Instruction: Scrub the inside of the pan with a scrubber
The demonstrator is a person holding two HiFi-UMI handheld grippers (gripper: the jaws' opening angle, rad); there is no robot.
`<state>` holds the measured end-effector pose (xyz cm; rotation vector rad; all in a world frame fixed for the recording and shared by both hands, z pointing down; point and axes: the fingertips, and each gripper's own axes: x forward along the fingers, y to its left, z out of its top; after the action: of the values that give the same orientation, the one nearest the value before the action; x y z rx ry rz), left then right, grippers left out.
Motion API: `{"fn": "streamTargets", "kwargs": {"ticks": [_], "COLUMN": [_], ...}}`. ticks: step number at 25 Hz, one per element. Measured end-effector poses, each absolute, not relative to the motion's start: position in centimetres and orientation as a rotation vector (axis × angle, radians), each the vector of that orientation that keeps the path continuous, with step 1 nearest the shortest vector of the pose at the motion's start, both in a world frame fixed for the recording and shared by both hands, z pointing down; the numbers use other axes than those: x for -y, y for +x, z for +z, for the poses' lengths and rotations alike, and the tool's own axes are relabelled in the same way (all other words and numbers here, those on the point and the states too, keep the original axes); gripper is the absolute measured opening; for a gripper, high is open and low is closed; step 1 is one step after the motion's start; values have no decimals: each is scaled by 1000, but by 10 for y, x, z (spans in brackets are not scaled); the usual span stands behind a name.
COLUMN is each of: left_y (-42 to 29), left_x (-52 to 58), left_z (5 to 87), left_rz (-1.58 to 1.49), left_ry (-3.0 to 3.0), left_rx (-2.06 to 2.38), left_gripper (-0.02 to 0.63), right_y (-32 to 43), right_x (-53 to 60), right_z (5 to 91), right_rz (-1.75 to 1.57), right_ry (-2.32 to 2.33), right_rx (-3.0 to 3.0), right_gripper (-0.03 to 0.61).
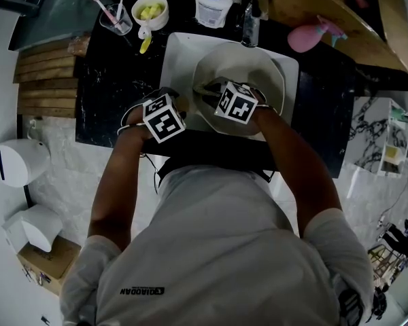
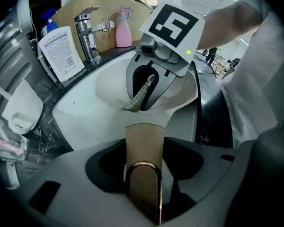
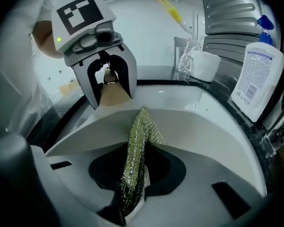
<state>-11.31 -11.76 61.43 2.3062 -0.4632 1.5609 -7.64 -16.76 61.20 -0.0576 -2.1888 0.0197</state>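
Pan [image 1: 258, 70], white inside with a wooden handle [image 2: 143, 143], sits in the white sink [image 1: 180, 49] that is let into the dark tabletop [image 1: 109, 107]. Its bowl lies toward the faucet [image 2: 87, 34] at the sink's far edge, and its handle points back over the near edge. The left gripper [image 2: 143, 174] has its jaws closed on that handle, close to where it joins the bowl, and steadies the pan. The right gripper [image 3: 132, 183] reaches into the bowl from the other side, its jaws clamped on the scrubber [image 3: 135, 150], a green and silver mesh pad held edge-up. The pad's free end appears to rest on the pan's inner surface. This looks like the scrubbing step itself, with the tool already in place. The next move calls for pressing the pad down and sweeping it around the floor and wall of the bowl, while the left grip on the handle stops the pan from sliding or turning.
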Motion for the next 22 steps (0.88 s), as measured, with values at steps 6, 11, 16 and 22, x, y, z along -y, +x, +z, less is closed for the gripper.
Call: {"fn": "streamTargets", "kwargs": {"ticks": [6,11,16,22], "left_y": [-113,-113,-113,-114], "left_x": [117,118,117,117], "left_z": [614,614,614,614], "left_rz": [1562,1556,1555,1560], "left_ry": [2306,2304,2302,2306], "left_rx": [463,456,451,458], "left_gripper": [237,237,236,236], "right_y": [-72,-67,-58,-40], "right_x": [151,135,124,104], "right_z": [612,611,611,611], "right_rz": [39,4,-62,-39], "right_ry": [-129,-218,-304,-420], "right_rx": [2188,2173,2130,2083], "right_gripper": [91,90,89,89]}}
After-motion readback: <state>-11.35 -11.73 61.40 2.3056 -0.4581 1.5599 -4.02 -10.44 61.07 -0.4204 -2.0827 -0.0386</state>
